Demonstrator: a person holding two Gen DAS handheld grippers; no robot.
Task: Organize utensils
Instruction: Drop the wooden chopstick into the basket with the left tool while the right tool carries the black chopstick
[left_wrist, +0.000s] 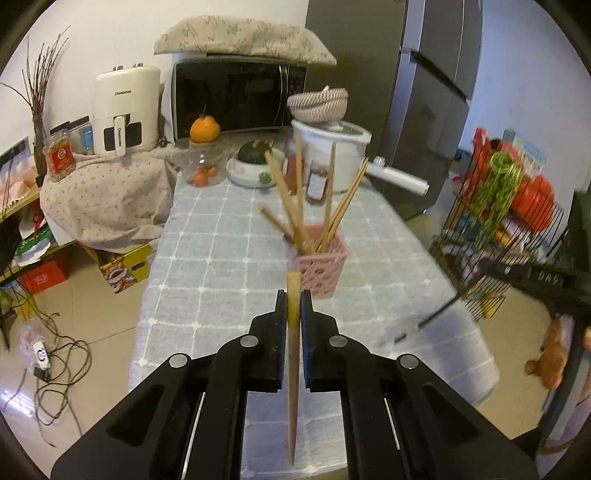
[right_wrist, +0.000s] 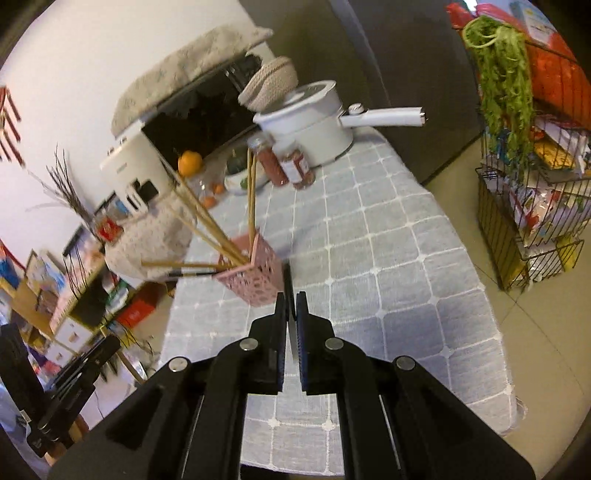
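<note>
Left gripper (left_wrist: 293, 301) pinches a wooden chopstick (left_wrist: 293, 369) upright, pink basket (left_wrist: 319, 264) just ahead; right gripper (right_wrist: 290, 301) pinches a dark chopstick (right_wrist: 290, 325); risk: either stick pivots in its narrow grip and misses the crowded basket.

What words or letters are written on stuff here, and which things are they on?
"DAS": white letters on the black right gripper, seen from the left wrist view.
White air fryer: brand name on front and handle, too blurred to read.
Red-labelled jar: too small.
Red sauce bottles: labels blurred.
</note>
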